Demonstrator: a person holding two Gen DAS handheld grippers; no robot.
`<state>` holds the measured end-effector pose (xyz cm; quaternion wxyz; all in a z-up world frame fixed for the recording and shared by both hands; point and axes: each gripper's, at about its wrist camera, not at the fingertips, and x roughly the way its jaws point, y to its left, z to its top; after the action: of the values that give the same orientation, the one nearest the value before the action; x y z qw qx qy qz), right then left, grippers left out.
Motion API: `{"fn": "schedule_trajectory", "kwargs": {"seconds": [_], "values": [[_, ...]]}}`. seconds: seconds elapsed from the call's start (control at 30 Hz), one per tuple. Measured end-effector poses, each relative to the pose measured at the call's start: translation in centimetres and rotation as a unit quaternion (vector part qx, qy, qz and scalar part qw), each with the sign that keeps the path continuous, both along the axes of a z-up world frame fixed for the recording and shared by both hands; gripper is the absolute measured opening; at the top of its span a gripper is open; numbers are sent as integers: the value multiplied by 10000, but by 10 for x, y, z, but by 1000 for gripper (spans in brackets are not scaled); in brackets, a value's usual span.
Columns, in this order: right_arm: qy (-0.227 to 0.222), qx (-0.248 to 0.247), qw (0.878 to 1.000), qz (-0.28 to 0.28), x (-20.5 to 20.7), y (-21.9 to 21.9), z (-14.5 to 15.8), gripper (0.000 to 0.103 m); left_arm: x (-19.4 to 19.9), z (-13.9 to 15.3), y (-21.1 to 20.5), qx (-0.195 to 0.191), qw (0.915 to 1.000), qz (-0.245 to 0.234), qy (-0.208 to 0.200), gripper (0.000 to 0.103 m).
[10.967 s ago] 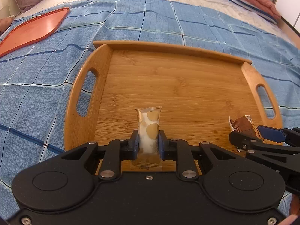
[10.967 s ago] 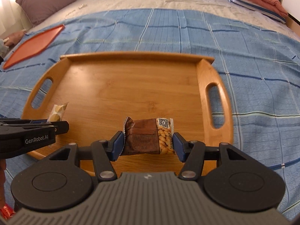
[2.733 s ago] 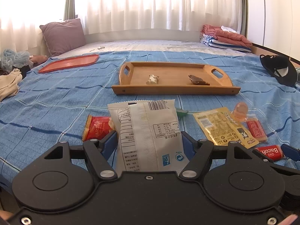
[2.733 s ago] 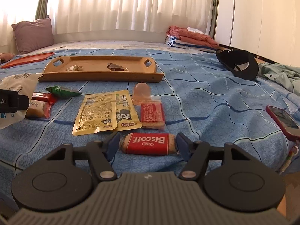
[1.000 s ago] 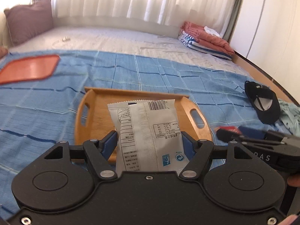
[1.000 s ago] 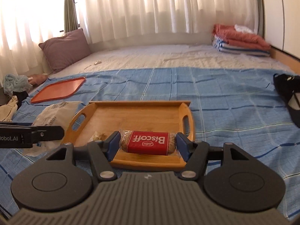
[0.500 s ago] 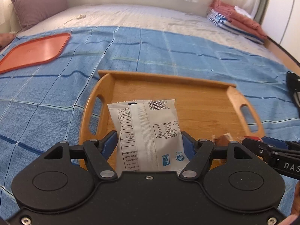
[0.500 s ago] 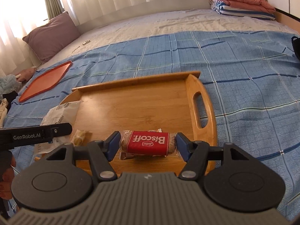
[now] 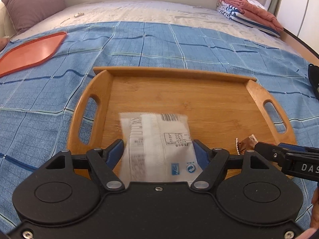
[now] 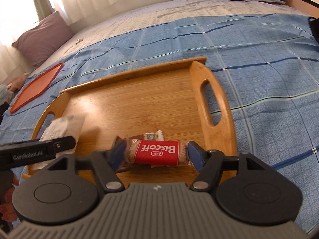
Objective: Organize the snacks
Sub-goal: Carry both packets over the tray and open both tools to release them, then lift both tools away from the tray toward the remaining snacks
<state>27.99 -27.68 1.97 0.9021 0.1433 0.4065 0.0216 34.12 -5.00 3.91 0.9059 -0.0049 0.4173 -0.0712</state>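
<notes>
A wooden tray [image 9: 171, 72] lies on the blue checked bedspread. My left gripper [image 9: 158, 152] hovers over its near left part. Its jaws are opening, and a white snack bag [image 9: 155, 139] between them is blurred and slipping onto the tray. Over the tray's [image 10: 139, 97] near right part, my right gripper [image 10: 155, 153] has its jaws opening around a red Biscoff packet [image 10: 157, 151]. A small gap shows at each pad. The Biscoff rests on a brown almond packet [image 10: 153, 135], also visible as the brown almond packet [image 9: 246, 142] beside the right gripper's fingertip [image 9: 259, 148]. The white bag [image 10: 61, 127] shows behind the left gripper's finger [image 10: 59, 142].
An orange tray [image 9: 30, 49] lies on the bed to the far left, with a mauve pillow [image 9: 33, 6] behind it. Folded clothes [image 9: 251, 14] are stacked at the far right. A black cap [image 9: 314, 77] pokes in at the right edge. A person's hand [image 10: 8, 199] holds the left gripper.
Both grippers have come down closer over the tray. Their jaws have widened: the white bag has slid lower between the left fingers, and the Biscoff now rests on the brown packet.
</notes>
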Motion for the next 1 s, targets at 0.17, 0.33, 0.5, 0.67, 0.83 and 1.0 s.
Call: {"fn": "schedule_trajectory", "kwargs": {"seconds": [0.17, 0.33, 0.5, 0.67, 0.83, 1.0], "values": [[-66, 96, 9999, -38, -5, -2, 3, 87, -9, 11, -1, -58, 9998, -61, -153, 86], [-207, 92, 9997, -82, -16, -2, 17, 89, -27, 28, 0, 30, 9995, 14, -316, 89], [-398, 56, 9992, 17, -40, -2, 38, 90, -57, 48, 0, 300, 9982, -56, -519, 90], [-727, -155, 9970, 227, -74, 0, 67, 91, -100, 73, 0, 466, 9956, -234, -775, 91], [-1012, -274, 9936, 425, -111, 4, 95, 92, -147, 98, 1, 432, 9933, -380, -1002, 92], [-1236, -364, 9897, 624, -147, 12, 115, 93, -193, 119, 1, 452, 9910, -464, -1175, 92]]}}
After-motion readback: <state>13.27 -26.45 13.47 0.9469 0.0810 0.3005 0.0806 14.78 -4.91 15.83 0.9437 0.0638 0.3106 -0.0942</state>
